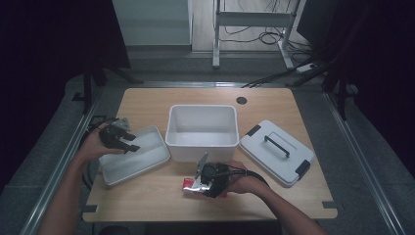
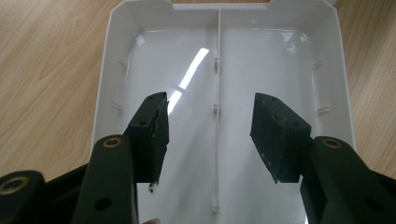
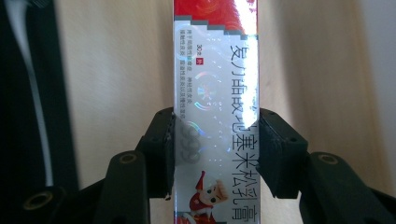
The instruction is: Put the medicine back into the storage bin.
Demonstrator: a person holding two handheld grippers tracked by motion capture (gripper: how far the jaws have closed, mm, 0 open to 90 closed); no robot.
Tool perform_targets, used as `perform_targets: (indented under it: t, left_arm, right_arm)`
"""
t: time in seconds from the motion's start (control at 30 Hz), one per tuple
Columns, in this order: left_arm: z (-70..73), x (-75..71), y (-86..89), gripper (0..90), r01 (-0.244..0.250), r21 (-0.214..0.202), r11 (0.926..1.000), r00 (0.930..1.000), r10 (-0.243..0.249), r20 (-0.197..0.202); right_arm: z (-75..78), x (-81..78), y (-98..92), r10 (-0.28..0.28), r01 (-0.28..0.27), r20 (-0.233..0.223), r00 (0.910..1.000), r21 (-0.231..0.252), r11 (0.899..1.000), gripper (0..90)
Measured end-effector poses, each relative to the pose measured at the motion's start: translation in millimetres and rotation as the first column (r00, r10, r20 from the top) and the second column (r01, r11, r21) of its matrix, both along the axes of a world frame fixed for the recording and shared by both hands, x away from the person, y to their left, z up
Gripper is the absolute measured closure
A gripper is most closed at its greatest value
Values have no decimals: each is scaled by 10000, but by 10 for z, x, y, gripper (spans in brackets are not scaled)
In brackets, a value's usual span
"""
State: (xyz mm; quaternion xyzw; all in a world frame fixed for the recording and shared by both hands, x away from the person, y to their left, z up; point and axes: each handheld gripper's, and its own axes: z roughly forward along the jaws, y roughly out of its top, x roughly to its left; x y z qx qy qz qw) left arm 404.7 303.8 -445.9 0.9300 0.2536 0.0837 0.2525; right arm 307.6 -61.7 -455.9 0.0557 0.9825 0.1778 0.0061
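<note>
The right gripper [image 1: 208,182] sits at the lower centre of the high view, lying low over the wooden table [image 1: 147,100] just in front of the deep white bin [image 1: 202,131]. Its jaws are clamped on a red and silver carton [image 1: 190,186], which lies flat on the table at the near edge. In the right gripper view the carton [image 3: 215,116] runs up the middle of the frame, and both black pads [image 3: 164,149] press against its long sides. The carton face carries printed characters, a holographic sheen and a small cartoon figure near the bottom edge of the frame.

The left gripper [image 1: 128,143] is at the middle left of the high view, held over the shallow white tray [image 1: 147,161], which rests on the table to the left of the bin. In the left gripper view the gripper [image 2: 210,135] has its jaws spread apart with nothing between them. The tray [image 2: 105,84] lies directly below, divided by a thin central rib into two compartments. The jaws straddle this rib, one over each compartment. Whether the jaw tips touch the tray floor cannot be determined.

A white lid [image 1: 276,152] with a dark handle and dark side clips lies at the right of the high view, just beside the bin.
</note>
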Motion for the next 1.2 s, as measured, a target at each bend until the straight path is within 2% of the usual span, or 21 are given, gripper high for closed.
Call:
perform_targets:
  t: [0.13, 0.17, 0.2, 0.3, 0.43, 0.57, 0.7, 0.87, 1.2]
  left_arm:
    - [11, -2, 1, 470, -36, -4, 10000, 10000, 36, 35]
    - [11, -2, 1, 471, -36, -4, 10000, 10000, 36, 35]
    - [16, -8, -4, 471, -2, -3, 10000, 10000, 2, 28]
    - [3, -11, -16, 471, 42, 81, 10000, 10000, -42, -22]
    - [-5, 1, -19, 471, 45, 84, 10000, 10000, -45, -38]
    - [-11, 15, -28, 470, 24, 130, 9999, 10000, -23, -50]
    - [-6, 29, -75, 470, 147, 226, 9996, 9999, -146, -69]
    - [11, 37, -107, 471, 217, 196, 9996, 9998, -216, -47]
    - [-7, 49, -121, 471, 235, 191, 9995, 9997, -233, -84]
  right_arm:
    - [335, -52, -33, 166, -183, 366, 9992, 467, 9987, 510]
    - [335, -52, -33, 166, -183, 366, 9992, 467, 9987, 510]
    - [508, -62, -48, 346, -383, 562, 9978, 669, 9970, 510]
    - [750, -40, -74, 645, -719, 866, 9942, 848, 9938, 509]
    - [1041, 89, -108, 521, -673, 1309, 9900, 1138, 9912, 509]
    - [1246, 231, -108, 447, -669, 1671, 9849, 1294, 9893, 509]
    - [1321, 384, -75, 443, -670, 1747, 9836, 1267, 9897, 509]
    - [1312, 538, -14, 498, -685, 1596, 9859, 1137, 9912, 509]
    - [1327, 761, 41, 464, -651, 1494, 9877, 1227, 9903, 508]
